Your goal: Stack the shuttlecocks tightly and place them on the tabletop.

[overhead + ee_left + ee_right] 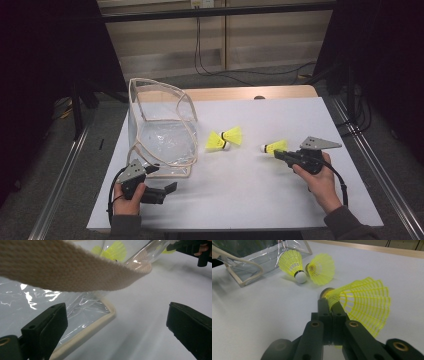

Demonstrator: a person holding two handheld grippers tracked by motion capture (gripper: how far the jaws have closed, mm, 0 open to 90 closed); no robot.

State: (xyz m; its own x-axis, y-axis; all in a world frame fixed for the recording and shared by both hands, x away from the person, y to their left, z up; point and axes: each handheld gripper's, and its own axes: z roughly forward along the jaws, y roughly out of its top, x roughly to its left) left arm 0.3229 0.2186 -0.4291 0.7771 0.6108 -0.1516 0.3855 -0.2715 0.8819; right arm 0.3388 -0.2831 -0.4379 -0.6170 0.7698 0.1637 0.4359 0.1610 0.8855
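With the right hand-held gripper (329, 298) clenched on a shuttlecock (362, 302) skirt, left hand-held gripper (117, 327) waits released by the clear bag (160, 130) near the bench's (280, 200) left edge, likely to steady it.

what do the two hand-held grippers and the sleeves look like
Both the left hand-held gripper and the right hand-held gripper are black with two blocky jaws, a grey three-cornered plate on top and a black trailing cable. The person wears dark grey sleeves.

2 shuttlecocks (224, 139) lie right of the bag (161, 131).
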